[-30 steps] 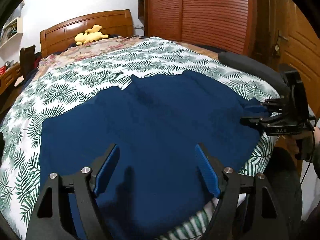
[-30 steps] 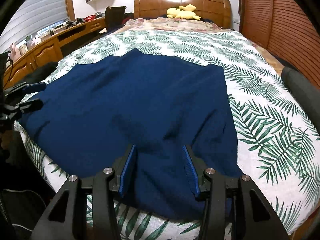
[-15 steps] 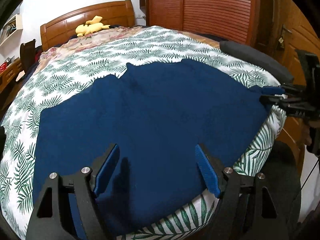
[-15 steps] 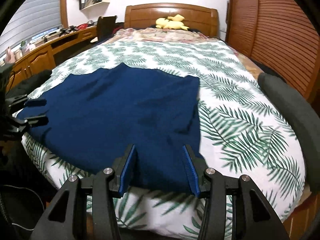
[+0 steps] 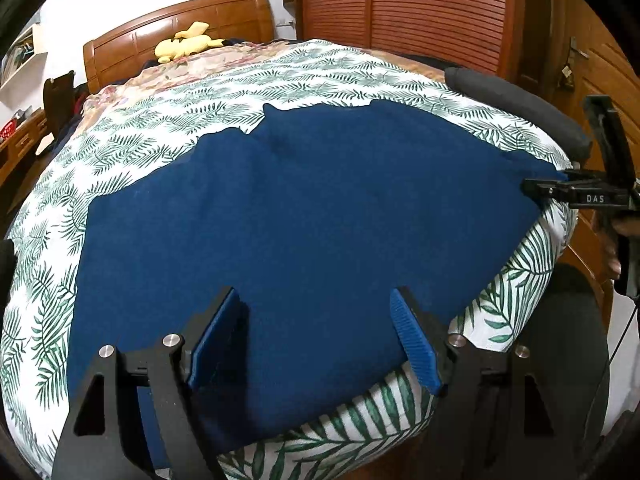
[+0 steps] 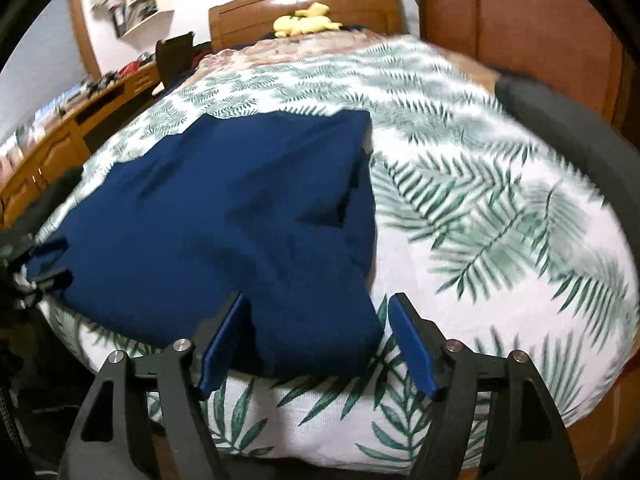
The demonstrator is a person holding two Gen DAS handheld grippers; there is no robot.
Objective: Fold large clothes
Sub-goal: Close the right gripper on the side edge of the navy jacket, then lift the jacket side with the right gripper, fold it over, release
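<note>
My left gripper (image 5: pixel 316 332) stands wide at the bottom of its frame, pads clear of the cloth, nothing grasped. My right gripper (image 6: pixel 318 332) is opening; the near corner of the navy garment (image 6: pixel 224 216) lies between its pads, released, not pinched. The garment spreads flat across the middle of the leaf-print bedspread (image 6: pixel 500 220), its near edge at the mattress edge, with one diagonal crease near the right side. A yellow plush toy (image 6: pixel 306 20) sits at the headboard, top centre.
</note>
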